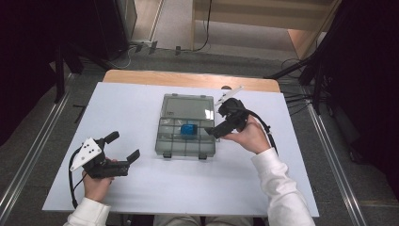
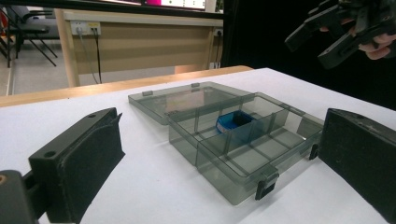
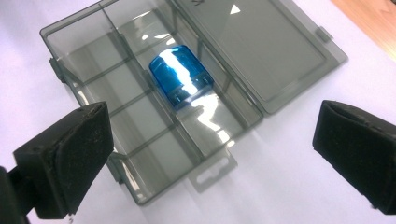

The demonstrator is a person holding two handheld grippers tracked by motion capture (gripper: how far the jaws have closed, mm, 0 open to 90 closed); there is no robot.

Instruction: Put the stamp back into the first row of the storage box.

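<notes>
Hovering wide-jawed and empty over the open compartment box (image 3: pixel 140 107), right gripper (image 1: pixel 217 128) risking catching a divider beside the blue block (image 3: pixel 181 77) in its middle cell; left gripper (image 1: pixel 126 147) idling agape, well apart.

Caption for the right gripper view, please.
Open right gripper hovers above an open grey compartment box holding a blue object.

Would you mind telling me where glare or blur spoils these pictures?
Right gripper view: white glare streaks the translucent blue plastic item and the open smoky-grey plastic compartment box's lid. Left gripper view: near black claw pads look soft. High view: evenly lit, dark corners.
</notes>
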